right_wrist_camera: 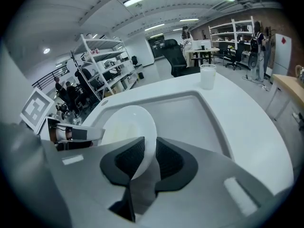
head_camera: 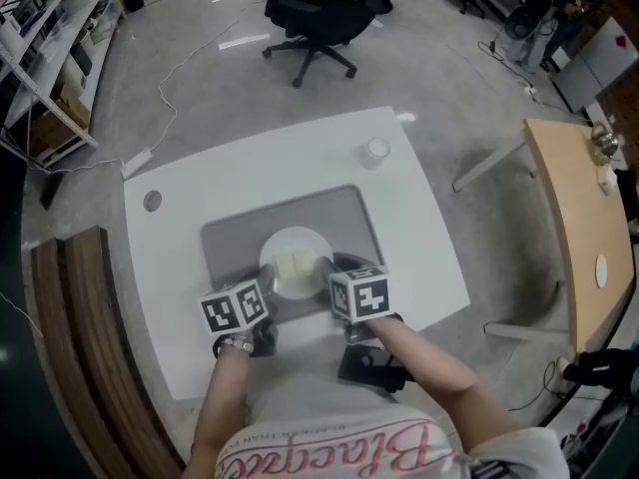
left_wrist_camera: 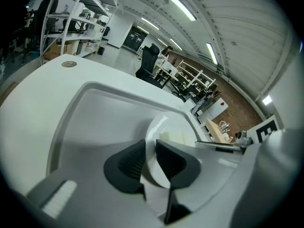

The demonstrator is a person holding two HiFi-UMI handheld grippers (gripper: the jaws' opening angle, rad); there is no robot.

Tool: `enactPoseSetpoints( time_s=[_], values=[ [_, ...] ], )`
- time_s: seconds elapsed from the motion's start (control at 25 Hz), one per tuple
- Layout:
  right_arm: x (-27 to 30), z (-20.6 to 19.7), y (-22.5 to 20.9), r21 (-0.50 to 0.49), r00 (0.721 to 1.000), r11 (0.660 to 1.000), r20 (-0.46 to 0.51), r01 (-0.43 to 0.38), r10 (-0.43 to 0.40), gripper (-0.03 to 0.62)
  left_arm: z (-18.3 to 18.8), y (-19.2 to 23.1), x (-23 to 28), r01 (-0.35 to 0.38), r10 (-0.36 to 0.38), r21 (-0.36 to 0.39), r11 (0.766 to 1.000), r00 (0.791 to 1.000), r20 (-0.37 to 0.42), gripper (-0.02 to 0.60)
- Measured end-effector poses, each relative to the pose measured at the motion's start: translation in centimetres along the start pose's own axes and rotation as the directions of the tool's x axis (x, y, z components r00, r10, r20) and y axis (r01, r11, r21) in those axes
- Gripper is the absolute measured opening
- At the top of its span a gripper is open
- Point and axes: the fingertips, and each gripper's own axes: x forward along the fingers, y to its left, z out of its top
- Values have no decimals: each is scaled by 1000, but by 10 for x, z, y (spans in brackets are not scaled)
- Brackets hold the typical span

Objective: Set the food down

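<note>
A white plate carrying pale food slices lies flat on a grey tray on the white table. My left gripper is at the plate's near left rim and my right gripper at its near right rim. In the left gripper view the plate has its rim standing between the jaws of the left gripper, the food just beyond. In the right gripper view the plate rim likewise sits between the loosely parted jaws of the right gripper.
A translucent cup stands at the table's far right corner, also the cup in the right gripper view. A black office chair is beyond the table, a wooden desk to the right, a dark wooden bench to the left.
</note>
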Motion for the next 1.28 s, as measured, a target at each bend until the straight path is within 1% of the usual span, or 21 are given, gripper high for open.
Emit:
enactPoseSetpoints(
  time_s=[0.16, 0.32, 0.44, 0.52, 0.64, 0.68, 0.76, 0.84, 0.88, 0.92, 0.96, 1.0, 1.08, 1.12, 1.16, 1.28],
  values=[
    [9, -5, -2, -26, 1000, 1000, -21, 2, -2, 83, -3, 6, 7, -27, 28, 6, 1000, 999, -20, 72],
    [10, -3, -1, -29, 1000, 999, -24, -18, 17, 83, -3, 9, 9, -49, 48, -16, 999, 998, -30, 77],
    [13, -5, -1, -28, 999, 1000, -35, -10, 9, 86, -3, 10, 8, -65, 65, -17, 998, 997, -34, 77],
    [15, -8, 1, -51, 999, 999, -36, -4, 3, 86, -3, 12, 7, -72, 71, -27, 997, 997, -29, 77],
    [16, -8, 6, -115, 1000, 993, -12, -10, 9, 113, -2, 12, 6, -74, 74, -37, 997, 997, -17, 84],
    [16, -7, 7, -123, 1000, 992, -2, -13, 13, 138, -1, 12, 5, -75, 75, -33, 997, 997, -16, 92],
    [14, -4, 7, -106, 1000, 994, 29, -5, 8, 152, 0, 13, 2, -92, 92, -19, 996, 996, -12, 119],
    [7, 3, 3, -83, 997, 996, 81, 17, -11, 149, 3, 19, -2, -130, 130, -7, 992, 992, 1, 160],
    [2, 8, 1, -74, 994, 997, 110, 28, -20, 144, 5, 22, -4, -148, 148, -8, 989, 989, 11, 161],
    [-4, 12, -1, -67, 990, 997, 137, 37, -27, 119, 7, 24, -7, -160, 161, -12, 987, 987, 23, 161],
    [-9, 16, -2, -62, 987, 997, 158, 40, -30, 48, 11, 25, -11, -166, 166, -17, 986, 985, 41, 161],
    [-14, 18, -2, -58, 984, 998, 176, 35, -24, 3, 14, 25, -15, -167, 168, -19, 986, 984, 65, 148],
    [-21, 22, 4, -61, 978, 998, 208, 0, 12, 2, 24, 22, -26, -171, 170, 1, 985, 977, 129, 70],
    [-25, 24, 9, -70, 974, 997, 224, -18, 33, 2, 30, 19, -32, -176, 171, 22, 984, 972, 160, 25],
    [-29, 26, 13, -87, 970, 996, 240, -30, 50, 2, 34, 15, -37, -180, 168, 50, 982, 969, 184, -2],
    [-38, 31, 28, -150, 955, 988, 284, -45, 86, 2, 38, -1, -47, -161, 126, 144, 976, 966, 224, -2]
  ],
)
